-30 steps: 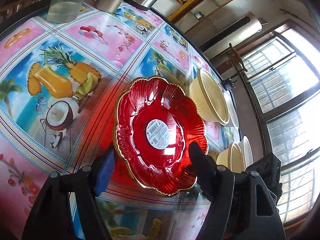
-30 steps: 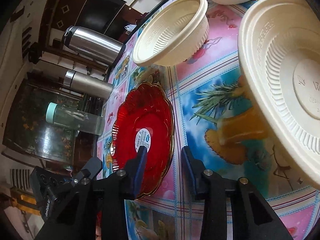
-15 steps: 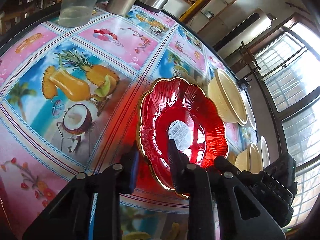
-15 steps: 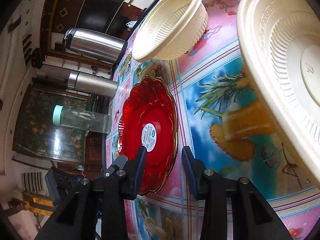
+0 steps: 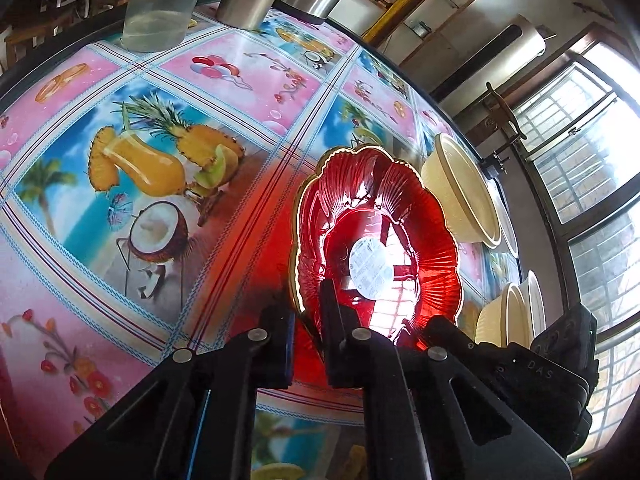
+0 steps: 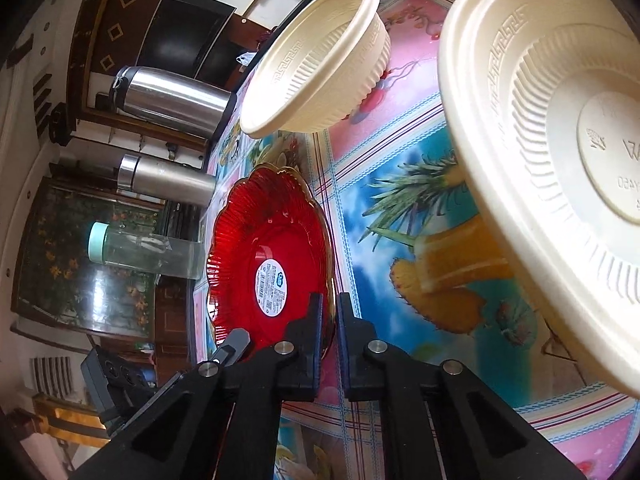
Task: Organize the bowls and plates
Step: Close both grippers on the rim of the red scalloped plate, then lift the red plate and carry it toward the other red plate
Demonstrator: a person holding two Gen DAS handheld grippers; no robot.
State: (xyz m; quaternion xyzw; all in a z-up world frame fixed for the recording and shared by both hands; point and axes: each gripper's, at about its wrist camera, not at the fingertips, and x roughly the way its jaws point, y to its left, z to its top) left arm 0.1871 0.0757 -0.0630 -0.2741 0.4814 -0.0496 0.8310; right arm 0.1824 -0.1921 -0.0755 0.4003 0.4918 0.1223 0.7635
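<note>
**So both grippers are clamped on the red plate**

Basically the left gripper [image 5: 308,316] is pinched on the red plate [image 5: 376,240] at one rim and the right gripper [image 6: 330,316] nips the opposite gold edge (jaws nearly closed). Plate sits on the fruit-print tablecloth [image 5: 160,168]. A cream bowl [image 6: 320,60] is just beyond it, a big cream bowl [image 6: 560,160] off to the side.

- A table covered by a glossy pink-and-blue fruit-print oilcloth [image 5: 224,92] carries everything.
- On it: a scalloped red glass plate with gold rim [image 6: 264,256], cream ribbed plastic bowls [image 6: 320,64], two steel flasks [image 6: 168,100], a clear bottle [image 6: 148,252].
</note>
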